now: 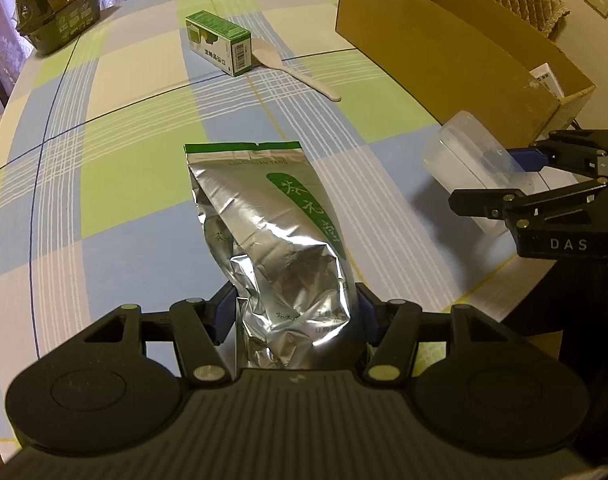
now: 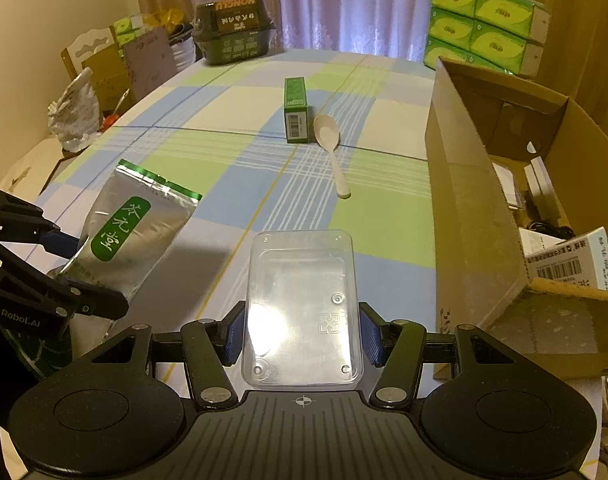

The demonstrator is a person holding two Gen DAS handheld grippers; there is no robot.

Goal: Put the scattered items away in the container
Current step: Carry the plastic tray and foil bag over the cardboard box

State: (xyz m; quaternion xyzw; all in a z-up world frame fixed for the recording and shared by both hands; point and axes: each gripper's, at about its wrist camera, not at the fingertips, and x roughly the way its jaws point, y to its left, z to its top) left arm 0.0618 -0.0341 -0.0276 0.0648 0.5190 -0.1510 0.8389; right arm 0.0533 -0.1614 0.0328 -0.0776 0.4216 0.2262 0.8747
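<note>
Inside the open brown cardboard box (image 2: 476,216) I see white barcoded packets, half hidden; my left gripper (image 1: 293,312) pinches a silver foil pouch (image 1: 271,240), right gripper (image 2: 301,334) clamps a clear plastic tub (image 2: 301,304).

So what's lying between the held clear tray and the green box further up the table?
Only the white spoon, beside the green box, and bare tablecloth ahead of the clear tray; the right wrist view shows it.

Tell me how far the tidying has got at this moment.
Done: the cardboard box already holds a few small packages. In hand: left tool grips the silver tea pouch; right tool grips the clear plastic tub. Left: green carton and white spoon on the table.
</note>
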